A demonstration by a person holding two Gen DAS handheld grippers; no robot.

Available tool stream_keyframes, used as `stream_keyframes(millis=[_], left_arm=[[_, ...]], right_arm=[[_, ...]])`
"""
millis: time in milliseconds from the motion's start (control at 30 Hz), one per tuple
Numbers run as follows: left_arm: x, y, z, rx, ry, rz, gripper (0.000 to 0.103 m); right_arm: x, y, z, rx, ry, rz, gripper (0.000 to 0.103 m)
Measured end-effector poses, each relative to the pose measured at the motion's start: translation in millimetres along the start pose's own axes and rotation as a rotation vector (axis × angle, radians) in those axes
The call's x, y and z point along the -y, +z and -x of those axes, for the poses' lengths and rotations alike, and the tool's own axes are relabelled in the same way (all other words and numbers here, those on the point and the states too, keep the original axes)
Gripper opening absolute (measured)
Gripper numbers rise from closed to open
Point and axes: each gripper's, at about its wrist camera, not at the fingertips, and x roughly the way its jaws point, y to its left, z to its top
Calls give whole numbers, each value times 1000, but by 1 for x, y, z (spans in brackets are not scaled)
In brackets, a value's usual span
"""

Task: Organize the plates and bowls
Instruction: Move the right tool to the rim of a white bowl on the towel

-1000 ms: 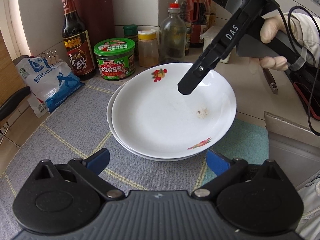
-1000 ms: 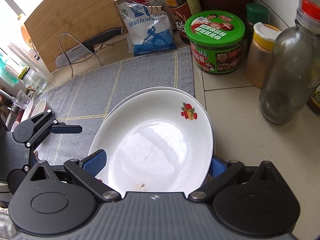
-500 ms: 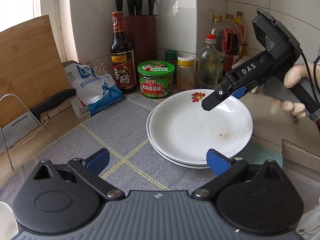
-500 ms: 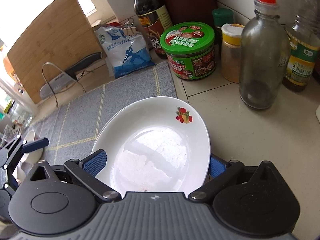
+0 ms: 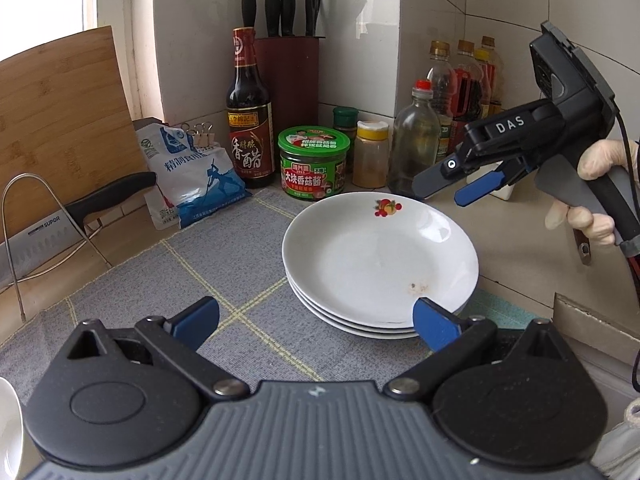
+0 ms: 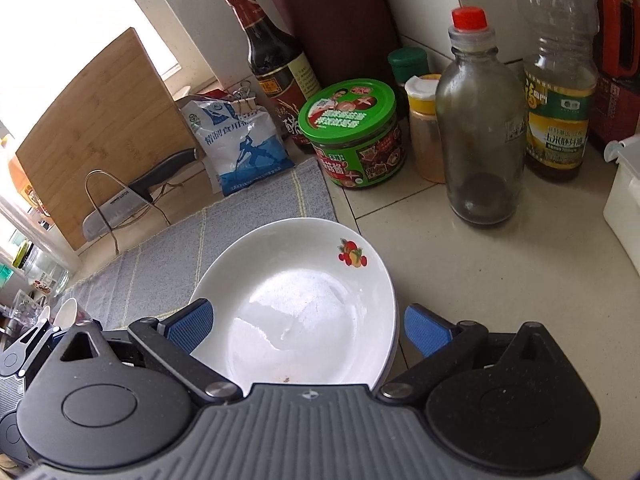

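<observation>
A stack of three white plates [image 5: 372, 264] with a small fruit print sits at the right end of the grey mat [image 5: 224, 264]. The top plate carries a small brown smear. My left gripper [image 5: 316, 320] is open and low, just in front of the stack, and its right blue pad [image 5: 434, 322] is near the rim. My right gripper [image 5: 444, 188] hovers behind and right of the stack in a gloved hand. In the right wrist view the right gripper [image 6: 308, 326] is open above the top plate [image 6: 304, 276], with nothing between its fingers.
Behind the plates stand a green-lidded jar [image 5: 314, 168], a dark vinegar bottle [image 5: 250, 120], a glass bottle [image 5: 414, 144], a salt bag [image 5: 196, 180] and a knife block [image 5: 288, 80]. A cleaver [image 5: 60, 228] and cutting board [image 5: 60, 120] are left. A white tub [image 6: 624, 208] sits right.
My left gripper has pulled back from the plates and tilted up. The right gripper has risen off the top plate and drawn back to the right.
</observation>
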Motion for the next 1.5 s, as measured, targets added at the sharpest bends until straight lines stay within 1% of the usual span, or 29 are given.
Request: stream_keyframes(millis=[67, 133, 167, 233, 300, 333, 500, 667, 733, 867, 900, 1000, 1100, 1200, 1333, 1433, 1500], left_arm=[[2, 1, 4, 19, 6, 4, 102], [3, 0, 9, 43, 20, 11, 102], [3, 0, 12, 51, 40, 21, 102], [3, 0, 16, 45, 58, 42, 102], [-2, -3, 21, 22, 48, 87, 102], [-4, -5, 25, 23, 51, 105, 102], [-9, -27, 51, 8, 168, 161, 102], [-26, -59, 88, 10, 291, 222, 102], [-35, -72, 104, 14, 313, 238, 102], [-60, -104, 141, -19, 363, 277, 102], [-65, -111, 148, -24, 372, 286, 102], [-81, -132, 170, -39, 395, 309, 102], [-97, -149, 186, -65, 418, 298, 102], [-111, -166, 199, -92, 438, 285, 102], [-127, -186, 205, -127, 463, 257, 102], [-137, -195, 205, -134, 462, 230, 102], [-142, -197, 204, -131, 445, 217, 102]], right_arm=[[-9, -1, 6, 24, 7, 46, 103], [-24, -4, 11, 55, 7, 131, 103], [-32, -6, 14, 74, 2, 181, 103], [-47, -11, 16, 104, 0, 276, 103], [-63, -16, 17, 131, 3, 370, 103], [-69, -17, 16, 135, 11, 400, 103], [-102, -23, 7, 128, 74, 507, 103], [-147, -37, -6, 102, 139, 578, 103], [-166, -45, -13, 94, 160, 606, 103], [-213, -68, -28, 61, 208, 648, 103], [-228, -75, -32, 55, 229, 666, 103], [-259, -90, -40, 43, 244, 686, 103], [-289, -104, -49, 37, 269, 705, 103], [-313, -115, -60, 22, 270, 718, 103], [-336, -126, -73, -8, 313, 709, 103], [-352, -135, -84, -34, 342, 707, 103], [-364, -142, -93, -55, 366, 711, 103]])
